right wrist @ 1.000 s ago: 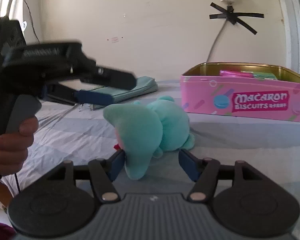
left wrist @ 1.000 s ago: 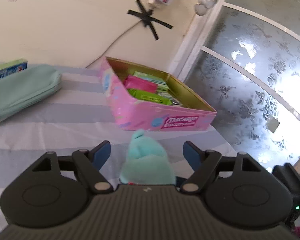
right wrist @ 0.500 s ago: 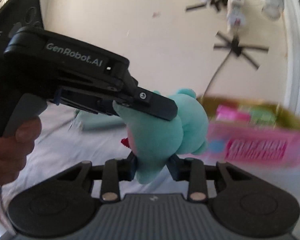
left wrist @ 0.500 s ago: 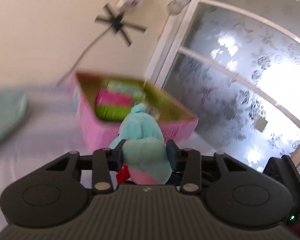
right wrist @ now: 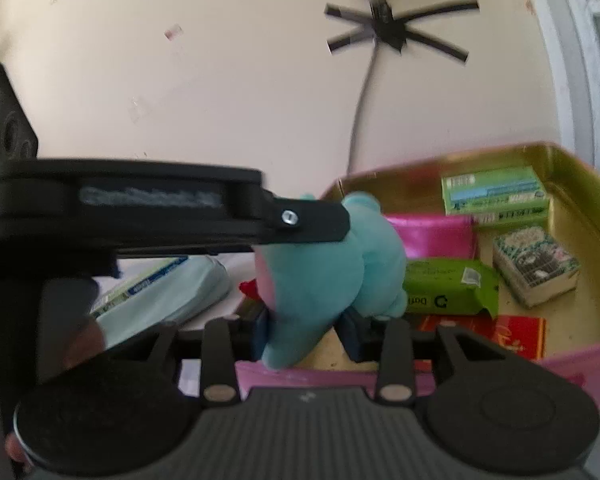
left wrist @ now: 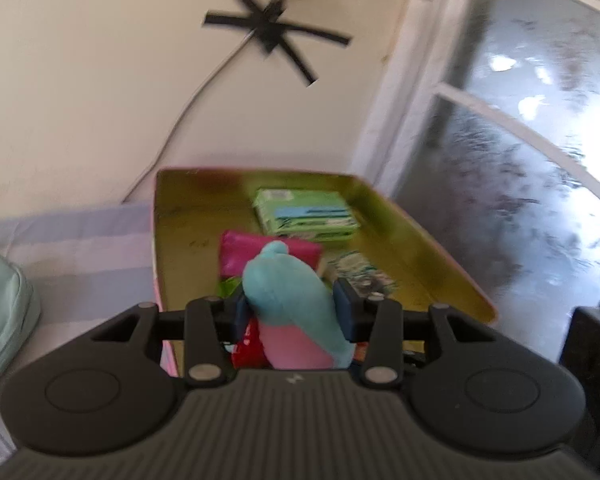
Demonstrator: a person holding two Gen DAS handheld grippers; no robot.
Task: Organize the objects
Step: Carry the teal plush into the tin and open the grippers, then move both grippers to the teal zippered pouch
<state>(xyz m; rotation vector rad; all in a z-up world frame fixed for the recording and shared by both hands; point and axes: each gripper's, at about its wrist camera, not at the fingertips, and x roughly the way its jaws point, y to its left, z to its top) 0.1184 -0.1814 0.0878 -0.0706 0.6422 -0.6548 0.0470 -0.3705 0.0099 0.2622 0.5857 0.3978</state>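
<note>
Striped bedsheet (left wrist: 80, 248) below. Left hand-held gripper (left wrist: 292, 308) and right hand-held gripper (right wrist: 308, 330) both clamp plush toy (right wrist: 324, 264), toy over biscuit tin (right wrist: 580, 184). Risk: uneven release snags toy on tin rim.

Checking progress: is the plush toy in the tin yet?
Not yet. The plush hangs above the tin, gripped by both grippers.

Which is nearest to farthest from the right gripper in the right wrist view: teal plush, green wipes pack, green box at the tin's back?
1. teal plush: clamped in the right gripper, and in the left one too.
2. green wipes pack: right of the plush, mid-tin.
3. green box: far end of the tin, upper right.
</note>
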